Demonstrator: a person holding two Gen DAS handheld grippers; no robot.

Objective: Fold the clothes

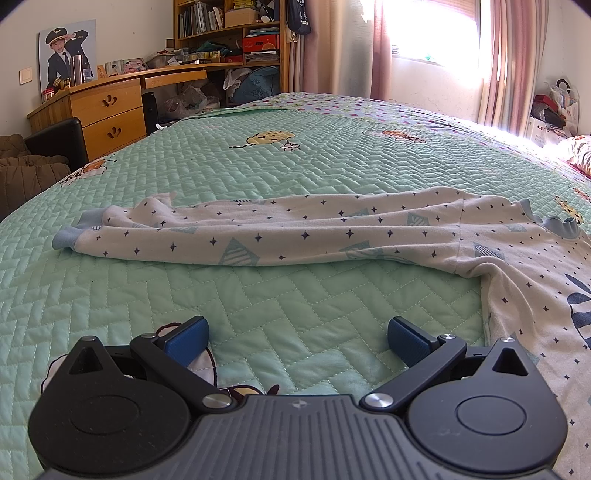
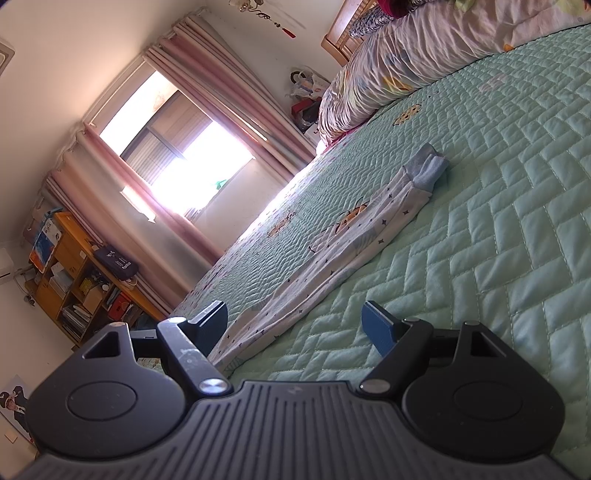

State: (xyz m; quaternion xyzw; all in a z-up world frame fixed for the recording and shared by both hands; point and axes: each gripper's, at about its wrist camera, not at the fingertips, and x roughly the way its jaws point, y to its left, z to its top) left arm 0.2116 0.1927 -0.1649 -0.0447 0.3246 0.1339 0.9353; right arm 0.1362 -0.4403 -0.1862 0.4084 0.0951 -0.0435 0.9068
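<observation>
A white long-sleeved top with small dark stars and blue cuffs [image 1: 295,232] lies flat on the green quilted bed [image 1: 258,302]. One sleeve stretches left across the left wrist view, its blue cuff [image 1: 68,238] at the far left; the body spreads at the right edge. My left gripper [image 1: 297,338] hovers open over bare quilt in front of that sleeve, nothing between its blue pads. In the tilted right wrist view the other sleeve [image 2: 332,251] runs away toward its blue cuff [image 2: 426,168]. My right gripper [image 2: 295,326] stands open, low over the near end of that sleeve.
A wooden desk with drawers [image 1: 107,110] and a bookshelf [image 1: 229,33] stand beyond the bed's far left. Pink curtains [image 1: 380,48] frame a bright window. A bundled duvet [image 2: 406,62] lies at the head of the bed. Bags [image 1: 557,107] sit by the wall.
</observation>
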